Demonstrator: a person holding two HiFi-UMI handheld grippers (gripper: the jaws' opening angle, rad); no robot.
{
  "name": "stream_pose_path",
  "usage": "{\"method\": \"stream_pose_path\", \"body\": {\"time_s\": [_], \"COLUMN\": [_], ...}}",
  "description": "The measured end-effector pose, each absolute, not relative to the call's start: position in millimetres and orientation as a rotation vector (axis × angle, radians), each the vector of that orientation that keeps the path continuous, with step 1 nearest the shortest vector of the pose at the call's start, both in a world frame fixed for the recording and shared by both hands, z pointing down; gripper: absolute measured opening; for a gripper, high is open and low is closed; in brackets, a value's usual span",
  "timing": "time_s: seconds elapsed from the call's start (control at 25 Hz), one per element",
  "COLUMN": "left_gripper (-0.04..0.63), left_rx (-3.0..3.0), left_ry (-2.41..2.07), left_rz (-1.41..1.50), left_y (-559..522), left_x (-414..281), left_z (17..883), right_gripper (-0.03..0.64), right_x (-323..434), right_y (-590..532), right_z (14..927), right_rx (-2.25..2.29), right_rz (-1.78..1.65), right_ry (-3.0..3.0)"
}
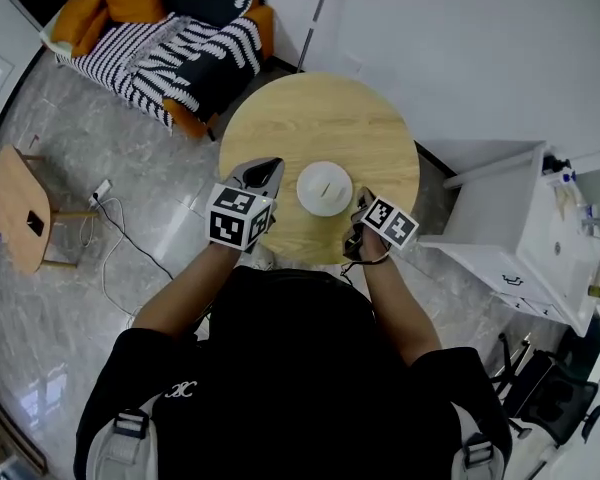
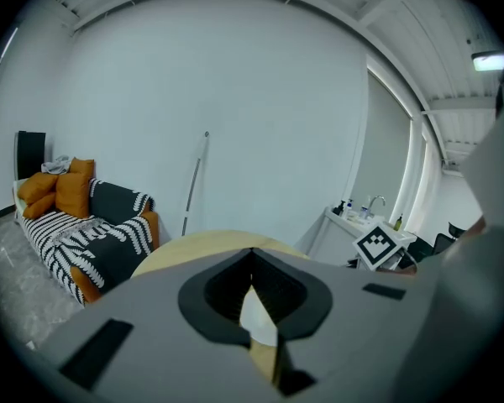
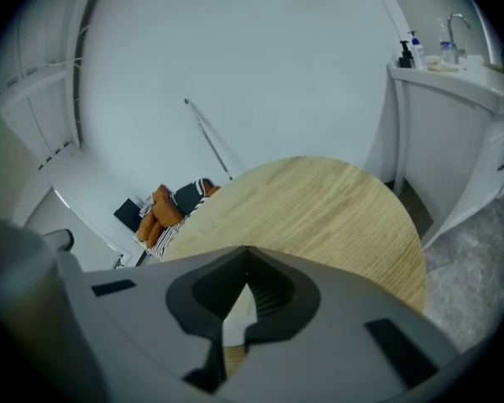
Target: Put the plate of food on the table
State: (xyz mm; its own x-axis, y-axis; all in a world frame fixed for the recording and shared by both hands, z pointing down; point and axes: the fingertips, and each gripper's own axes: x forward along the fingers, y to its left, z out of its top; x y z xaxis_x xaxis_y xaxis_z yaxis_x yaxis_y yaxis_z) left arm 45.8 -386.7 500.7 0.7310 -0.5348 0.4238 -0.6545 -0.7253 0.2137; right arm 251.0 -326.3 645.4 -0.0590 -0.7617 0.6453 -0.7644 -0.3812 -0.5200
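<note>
A white covered plate of food [image 1: 324, 187] rests on the round wooden table [image 1: 320, 118], near its front edge. My left gripper [image 1: 270, 166] hovers just left of the plate with its jaws closed tip to tip. My right gripper [image 1: 361, 201] is close against the plate's right side, also shut. In the left gripper view the left gripper [image 2: 252, 254] shows jaws meeting at the tips, with a white sliver of the plate [image 2: 259, 316] seen through the gap behind them. The right gripper view shows the right gripper [image 3: 249, 254] the same way. Neither visibly pinches the plate.
A striped sofa with orange cushions [image 1: 170, 38] stands at the back left. A white cabinet [image 1: 520, 238] is to the right of the table. A small wooden side table [image 1: 18, 208] and a cable [image 1: 120, 238] are on the floor at the left.
</note>
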Motion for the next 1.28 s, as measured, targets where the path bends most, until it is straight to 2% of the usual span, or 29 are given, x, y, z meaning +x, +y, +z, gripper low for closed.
{"method": "stream_pose_path", "body": {"time_s": [0.56, 1.0, 1.28], "left_gripper": [0.008, 0.008, 0.008], "left_rx": [2.667, 2.696, 2.700], "left_ry": [-0.751, -0.659, -0.629], "left_rz": [0.465, 0.451, 0.480], "left_y": [-391, -383, -378], "left_x": [81, 105, 108], "left_z": [496, 494, 501], "right_gripper": [0.008, 0.008, 0.008], "right_x": [266, 271, 270], "right_y": [-322, -307, -304], "right_z": [529, 474, 472], "right_rx": [2.295, 2.348, 2.343], "right_rz": [0.770, 0.431, 0.415], "right_ry": [-1.904, -1.894, -1.901]}}
